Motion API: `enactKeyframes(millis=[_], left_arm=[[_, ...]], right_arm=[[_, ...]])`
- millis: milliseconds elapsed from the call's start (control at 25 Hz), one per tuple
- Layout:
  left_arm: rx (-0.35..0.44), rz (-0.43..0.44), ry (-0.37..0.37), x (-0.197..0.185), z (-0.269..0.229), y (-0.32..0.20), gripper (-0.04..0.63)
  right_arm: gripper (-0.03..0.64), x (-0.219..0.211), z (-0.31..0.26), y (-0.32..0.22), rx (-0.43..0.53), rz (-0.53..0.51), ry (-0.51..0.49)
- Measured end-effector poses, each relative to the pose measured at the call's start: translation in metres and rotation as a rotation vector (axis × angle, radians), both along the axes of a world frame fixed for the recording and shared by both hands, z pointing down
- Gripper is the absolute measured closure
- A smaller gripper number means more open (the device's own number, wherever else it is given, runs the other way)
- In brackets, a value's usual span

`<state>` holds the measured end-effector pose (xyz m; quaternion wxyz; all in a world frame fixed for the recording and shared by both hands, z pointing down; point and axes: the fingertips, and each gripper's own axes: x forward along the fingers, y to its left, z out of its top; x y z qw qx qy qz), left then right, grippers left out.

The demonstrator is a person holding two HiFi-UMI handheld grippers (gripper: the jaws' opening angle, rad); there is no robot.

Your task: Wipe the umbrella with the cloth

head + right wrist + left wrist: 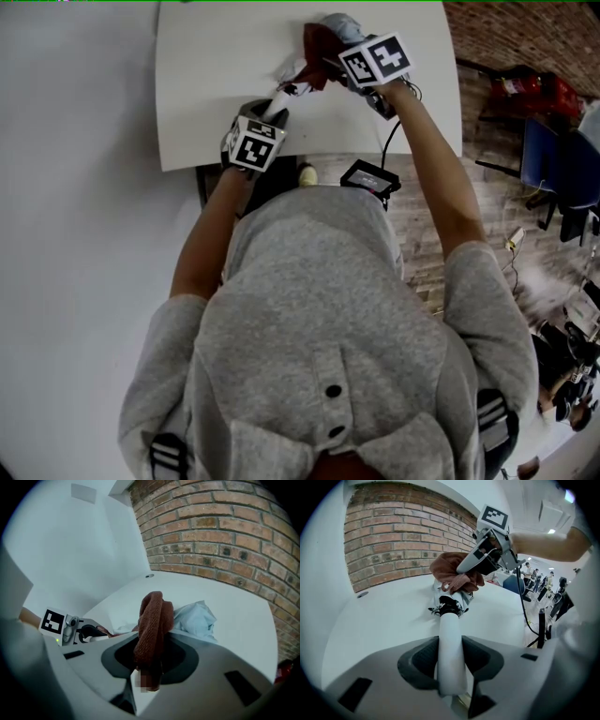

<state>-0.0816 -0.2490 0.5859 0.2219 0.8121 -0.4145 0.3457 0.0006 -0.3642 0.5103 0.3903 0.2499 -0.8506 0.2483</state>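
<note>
A folded umbrella lies on the white table [197,84]. My left gripper [451,660] is shut on its white handle [451,644], which runs up to a black collar [449,605] and the pale blue canopy [197,618]. In the head view the left gripper [267,117] sits at the table's near edge. My right gripper [150,660] is shut on a reddish-brown cloth [152,620]. The cloth [454,573] rests on the canopy just beyond the collar, and the right gripper [328,66] hangs over it. The cloth [319,42] covers most of the canopy in the head view.
A brick wall [398,531] stands behind the table. A small black device [368,176] with a cable hangs at the person's front by the table's near edge. Chairs and red gear [544,94] stand on the wooden floor to the right.
</note>
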Motion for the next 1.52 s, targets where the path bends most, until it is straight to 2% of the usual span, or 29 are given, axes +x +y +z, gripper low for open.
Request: enactKeyframes(millis=[400, 1080, 1520], left_arm=[[-0.002, -0.001, 0.004, 0.000, 0.001, 0.000, 0.442], [0.005, 0.004, 0.009, 0.000, 0.000, 0.000, 0.442], [0.001, 0.005, 0.009, 0.001, 0.000, 0.000, 0.442]], right_arm=[[0.518, 0.031, -0.007, -0.018, 0.090, 0.037, 0.085], [0.518, 0.058, -0.011, -0.032, 0.164, 0.077, 0.184], [0.518, 0.098, -0.002, -0.053, 0.251, 0.151, 0.286]])
